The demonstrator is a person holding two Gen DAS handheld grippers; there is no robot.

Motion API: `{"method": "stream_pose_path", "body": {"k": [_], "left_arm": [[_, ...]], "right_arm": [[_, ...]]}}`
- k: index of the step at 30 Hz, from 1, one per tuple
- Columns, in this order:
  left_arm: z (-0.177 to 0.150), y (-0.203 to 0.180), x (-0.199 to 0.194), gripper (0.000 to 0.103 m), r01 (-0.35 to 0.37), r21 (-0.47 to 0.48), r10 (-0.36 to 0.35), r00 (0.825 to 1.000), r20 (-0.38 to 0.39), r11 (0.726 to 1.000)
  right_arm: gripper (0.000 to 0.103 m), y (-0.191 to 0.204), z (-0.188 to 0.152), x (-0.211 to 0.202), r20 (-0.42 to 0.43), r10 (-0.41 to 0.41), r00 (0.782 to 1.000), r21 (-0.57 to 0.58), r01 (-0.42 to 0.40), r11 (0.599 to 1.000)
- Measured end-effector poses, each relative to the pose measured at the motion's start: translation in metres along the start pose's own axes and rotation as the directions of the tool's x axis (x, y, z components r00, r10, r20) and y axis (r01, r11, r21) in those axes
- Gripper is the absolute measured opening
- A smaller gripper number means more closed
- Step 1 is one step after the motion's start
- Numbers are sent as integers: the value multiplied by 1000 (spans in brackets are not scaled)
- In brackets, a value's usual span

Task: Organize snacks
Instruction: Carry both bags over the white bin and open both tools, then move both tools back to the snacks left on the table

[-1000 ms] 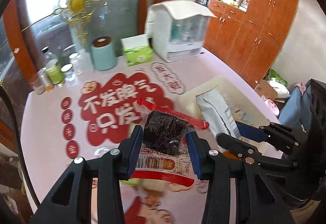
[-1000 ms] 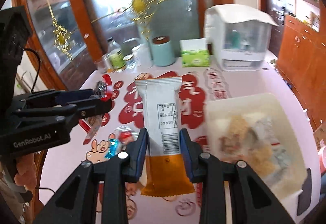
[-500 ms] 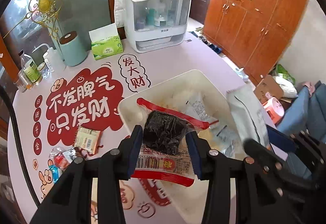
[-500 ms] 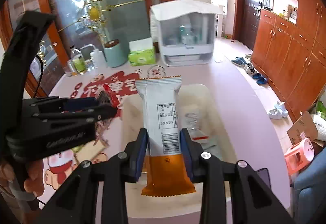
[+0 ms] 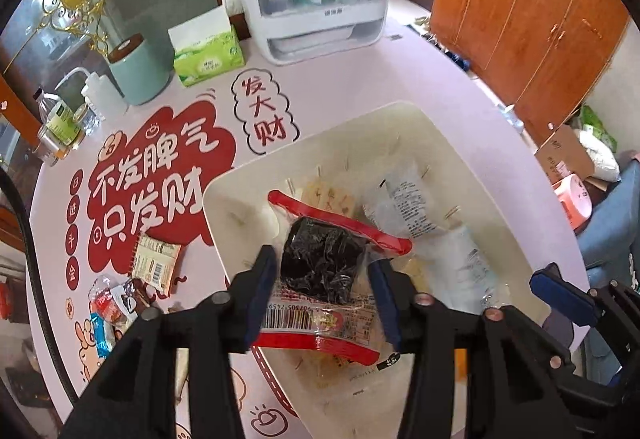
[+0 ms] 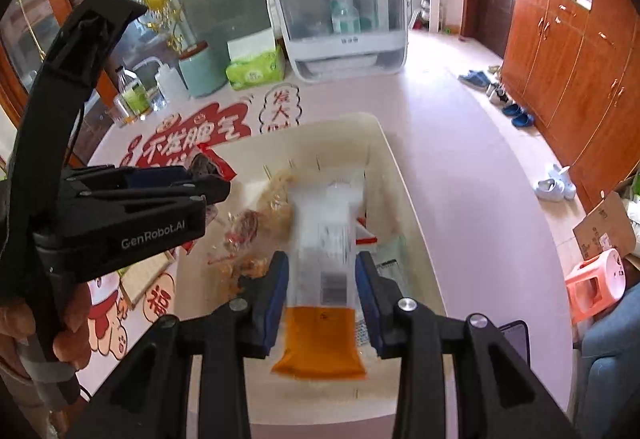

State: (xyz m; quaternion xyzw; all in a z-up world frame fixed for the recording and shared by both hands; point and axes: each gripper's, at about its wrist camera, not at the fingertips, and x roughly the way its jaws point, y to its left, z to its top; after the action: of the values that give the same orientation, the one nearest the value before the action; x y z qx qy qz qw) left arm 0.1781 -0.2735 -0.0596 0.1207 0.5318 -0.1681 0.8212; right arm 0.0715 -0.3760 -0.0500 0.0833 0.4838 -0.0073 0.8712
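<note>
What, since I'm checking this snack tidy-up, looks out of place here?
Several loose snack packets lie on the table left of the white bin, outside it, while other snacks are inside. Nothing looks spilled or damaged.

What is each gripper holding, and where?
Both jaws are opening. Left gripper: red-edged dark snack packet between them at its lower half. Right gripper: white-and-orange packet, mid-length.

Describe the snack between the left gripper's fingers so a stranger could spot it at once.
Find the cream bin on the pink table. Above its near-left part, the left gripper is opening around a clear packet. Its red edges, barcode and black block inside set it apart from the pale wrappers below.
</note>
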Motion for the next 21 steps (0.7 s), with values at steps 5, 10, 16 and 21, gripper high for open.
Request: {"method": "stream_pose_path", "body": {"k": [5,10,16,21], "left_arm": [[0,0,7,71,-25,-12,24,1000,-15,1000],[-2,2,4,78,-47,-12,47,999,-5,999],[-7,7,-3,79,-51,-22,51,999,5,998],[-18,10,-11,79,-76,-20,77,997,21,997]], "right_arm": [[43,-6,-3,15,-62,28,998,7,-28,1000],[44,-4,-4,19,-69,34,997,-3,-34,999],[44,1,-5,18,-72,39,997,-8,-40,999],[44,7,-5,16,-66,42,997,-16,-43,999]]}}
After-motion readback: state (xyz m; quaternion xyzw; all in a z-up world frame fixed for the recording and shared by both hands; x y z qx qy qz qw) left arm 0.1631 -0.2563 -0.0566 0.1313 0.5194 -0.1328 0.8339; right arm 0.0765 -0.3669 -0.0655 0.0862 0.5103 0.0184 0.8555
